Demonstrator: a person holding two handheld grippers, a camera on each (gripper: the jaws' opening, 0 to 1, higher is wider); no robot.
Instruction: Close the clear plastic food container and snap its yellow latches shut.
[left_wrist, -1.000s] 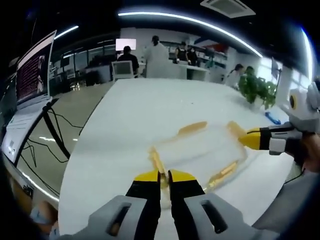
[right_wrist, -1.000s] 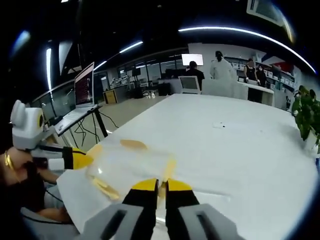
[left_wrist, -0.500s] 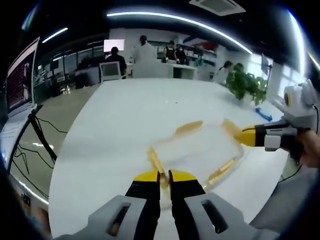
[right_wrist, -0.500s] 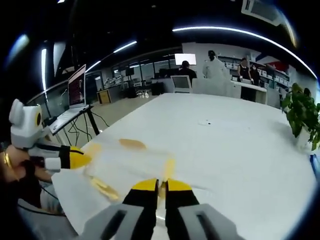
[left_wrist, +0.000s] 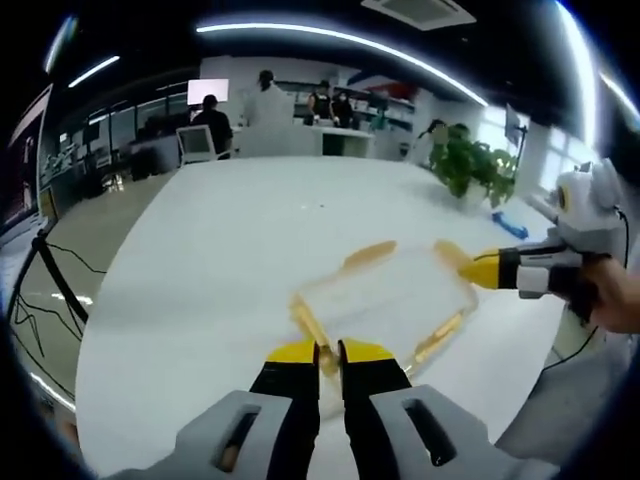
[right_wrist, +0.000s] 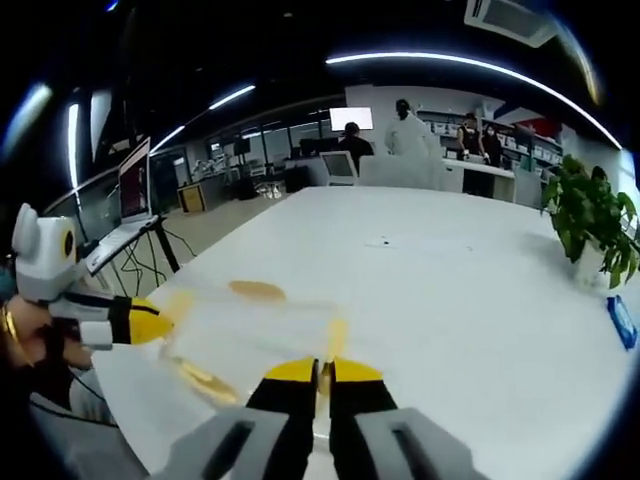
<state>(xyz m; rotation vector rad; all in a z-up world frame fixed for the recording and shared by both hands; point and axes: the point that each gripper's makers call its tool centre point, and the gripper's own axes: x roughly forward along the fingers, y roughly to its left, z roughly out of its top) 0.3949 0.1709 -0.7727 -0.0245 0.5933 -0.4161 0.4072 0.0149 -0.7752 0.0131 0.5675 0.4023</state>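
container: clear food container (left_wrist: 385, 305) on white table (left_wrist: 250, 220), lid down
left gripper (left_wrist: 328, 354): jaws pinching near-end yellow latch (left_wrist: 310, 325)
right gripper (right_wrist: 320, 372): pinching opposite latch (right_wrist: 335, 340)
step: snapping end latches
next: side latches, press firmly

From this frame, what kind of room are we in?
Likely an open-plan office or lab: a long white table, a laptop on a stand, people at desks with monitors, and a potted plant.

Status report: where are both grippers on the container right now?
Left gripper shut at one yellow latch. Right gripper shut at the opposite yellow latch. Clear container lid down on white table. Nothing in the way.
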